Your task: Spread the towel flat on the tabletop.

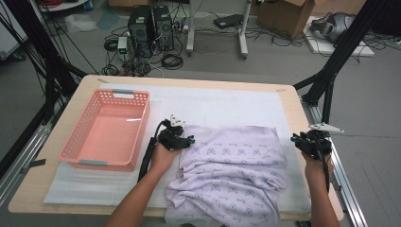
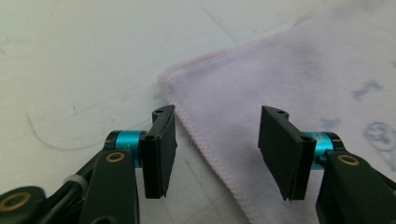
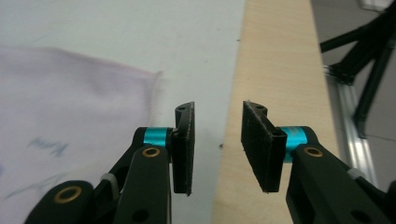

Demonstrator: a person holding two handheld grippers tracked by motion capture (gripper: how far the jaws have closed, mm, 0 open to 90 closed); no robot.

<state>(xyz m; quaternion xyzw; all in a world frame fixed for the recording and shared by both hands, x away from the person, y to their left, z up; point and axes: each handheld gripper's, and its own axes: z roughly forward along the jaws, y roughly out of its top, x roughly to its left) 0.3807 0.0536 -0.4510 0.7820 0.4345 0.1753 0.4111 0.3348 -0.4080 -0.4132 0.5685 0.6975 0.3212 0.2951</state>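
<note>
The cloth [image 1: 231,170] lay rumpled and unfolded on the bench [image 1: 288,101], the basket [image 1: 106,130] empty, left tool [image 2: 217,154] and right tool [image 3: 217,149] released, grasping nothing.

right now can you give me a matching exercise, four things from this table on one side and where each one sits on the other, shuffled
Things:
1. pink basket
2. lilac printed cloth
3. left gripper
4. right gripper

Places:
A. jaws open over the table's right edge, beside the cloth
B. table's left side, nothing in it
C. jaws open over the cloth's far left corner
D. spread on the white mat, near edge

Pairs: 1-B, 2-D, 3-C, 4-A
</note>
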